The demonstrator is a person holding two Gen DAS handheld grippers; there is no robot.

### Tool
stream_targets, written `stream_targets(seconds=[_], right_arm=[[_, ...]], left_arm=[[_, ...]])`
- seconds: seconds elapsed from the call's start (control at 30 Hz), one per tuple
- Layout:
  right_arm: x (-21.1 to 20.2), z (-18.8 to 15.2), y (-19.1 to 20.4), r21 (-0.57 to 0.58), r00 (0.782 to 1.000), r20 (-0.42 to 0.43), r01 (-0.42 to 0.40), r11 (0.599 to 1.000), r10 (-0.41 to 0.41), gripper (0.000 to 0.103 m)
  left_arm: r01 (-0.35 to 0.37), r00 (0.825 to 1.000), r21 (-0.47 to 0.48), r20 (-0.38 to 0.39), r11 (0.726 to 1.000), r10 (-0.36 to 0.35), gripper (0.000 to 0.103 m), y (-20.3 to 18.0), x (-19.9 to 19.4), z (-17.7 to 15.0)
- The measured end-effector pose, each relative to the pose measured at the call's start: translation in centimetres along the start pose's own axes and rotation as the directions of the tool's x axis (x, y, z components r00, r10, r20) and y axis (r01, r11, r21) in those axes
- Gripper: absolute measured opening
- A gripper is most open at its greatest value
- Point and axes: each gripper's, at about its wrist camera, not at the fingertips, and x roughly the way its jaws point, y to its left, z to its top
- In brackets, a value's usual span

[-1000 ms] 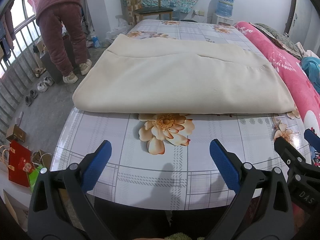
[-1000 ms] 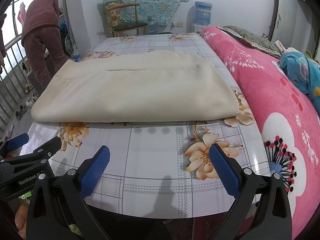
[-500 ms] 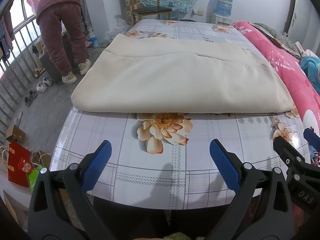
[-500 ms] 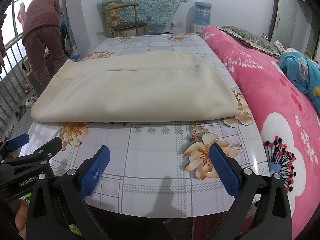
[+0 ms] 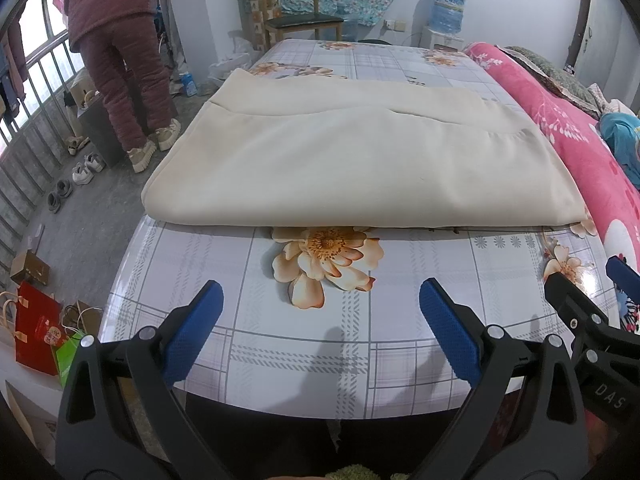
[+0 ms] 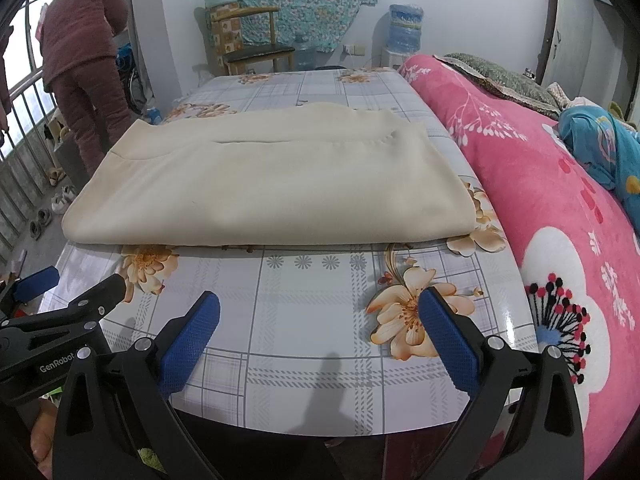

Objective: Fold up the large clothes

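A large cream garment (image 5: pixel 360 160) lies folded flat across the table (image 5: pixel 400 320), which has a checked, flower-print cover. It also shows in the right wrist view (image 6: pixel 272 188). My left gripper (image 5: pixel 320 300) is open and empty above the table's near edge, short of the garment's near fold. My right gripper (image 6: pixel 320 312) is open and empty, beside the left one and level with it. The right gripper shows at the right edge of the left wrist view (image 5: pixel 616 276). The left gripper shows at the left edge of the right wrist view (image 6: pixel 76 288).
A pink flowered blanket (image 6: pixel 540 200) lies along the table's right side. A person in maroon (image 5: pixel 116 40) stands on the floor at the far left. A wooden chair (image 5: pixel 296 20) and a water dispenser (image 5: pixel 448 4) stand behind the table. Bags and shoes (image 5: pixel 40 320) lie on the floor at left.
Both grippers have crept slightly forward and stay open. The garment has not moved.
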Motion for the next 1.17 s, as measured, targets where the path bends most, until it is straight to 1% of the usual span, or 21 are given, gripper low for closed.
stream_targets(seconds=[0.67,0.87,1.17], right_arm=[[0.0,0.0,0.1,0.0,1.0,0.0,0.001,1.0,-0.001,0.097],[0.0,0.0,0.1,0.0,1.0,0.001,0.001,1.0,-0.001,0.097],[0.0,0.0,0.1,0.0,1.0,0.0,0.001,1.0,-0.001,0.097]], left_arm=[[0.004,1.0,0.0,0.002,1.0,-0.004,0.095,-0.7,-0.1,0.1],[0.009,1.0,0.001,0.003,1.0,-0.009,0.095,-1.4,-0.2,0.4],[0.012,1.0,-0.002,0.002,1.0,-0.012,0.095,-1.4,0.3,0.8]])
